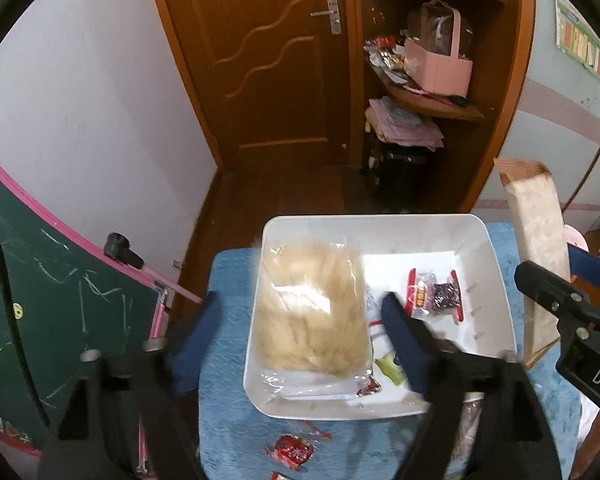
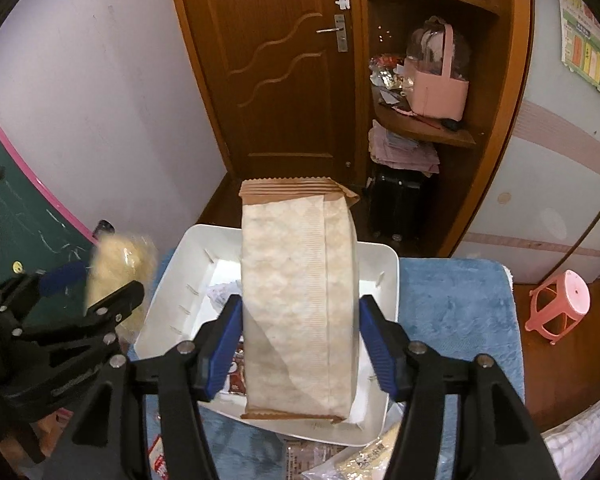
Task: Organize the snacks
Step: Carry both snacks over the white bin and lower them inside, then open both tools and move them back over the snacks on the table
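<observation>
A white bin (image 1: 496, 280) stands on a blue cloth (image 1: 228, 400). In it lie a clear bag of pale crisps (image 1: 312, 312) and small red and dark packets (image 1: 436, 294). My left gripper (image 1: 296, 340) is open, its fingers either side of the crisp bag, not pressing it. My right gripper (image 2: 300, 344) is shut on a tall beige snack bag (image 2: 300, 300) with brown sealed ends, held upright over the bin (image 2: 168, 304). That bag also shows at the right in the left wrist view (image 1: 536, 248).
A red snack packet (image 1: 290, 450) lies on the cloth in front of the bin. More packets (image 2: 340, 460) lie near the front edge. A green chalkboard (image 1: 60, 300) stands left, a wooden door (image 1: 272, 60) and shelves behind, a pink stool (image 2: 560, 304) right.
</observation>
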